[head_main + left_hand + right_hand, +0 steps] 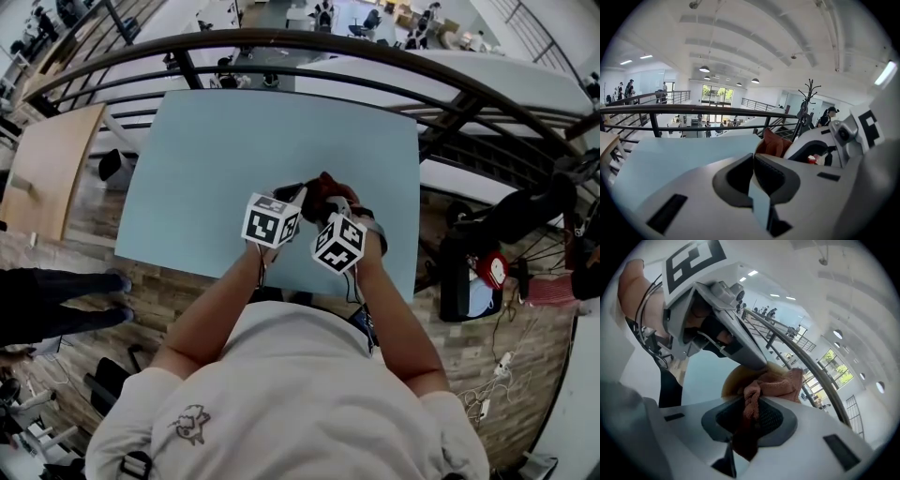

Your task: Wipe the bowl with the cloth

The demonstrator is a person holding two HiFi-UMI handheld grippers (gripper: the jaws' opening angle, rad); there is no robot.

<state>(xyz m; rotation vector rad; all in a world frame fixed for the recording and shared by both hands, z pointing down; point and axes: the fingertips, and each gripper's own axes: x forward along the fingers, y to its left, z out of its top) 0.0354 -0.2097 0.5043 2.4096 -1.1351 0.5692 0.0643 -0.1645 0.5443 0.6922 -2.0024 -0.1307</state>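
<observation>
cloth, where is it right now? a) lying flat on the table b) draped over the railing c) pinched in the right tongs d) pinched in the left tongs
c: the right gripper view shows the cloth pinched in the right tongs, bunched up against the bowl.

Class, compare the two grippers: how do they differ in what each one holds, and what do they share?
The left gripper is shut on the thin rim of the bowl; the right gripper is shut on the bunched reddish cloth. The left gripper's jaws nearly meet; the right gripper's are held apart by cloth folds. Both are shut, close together over the blue table.
</observation>
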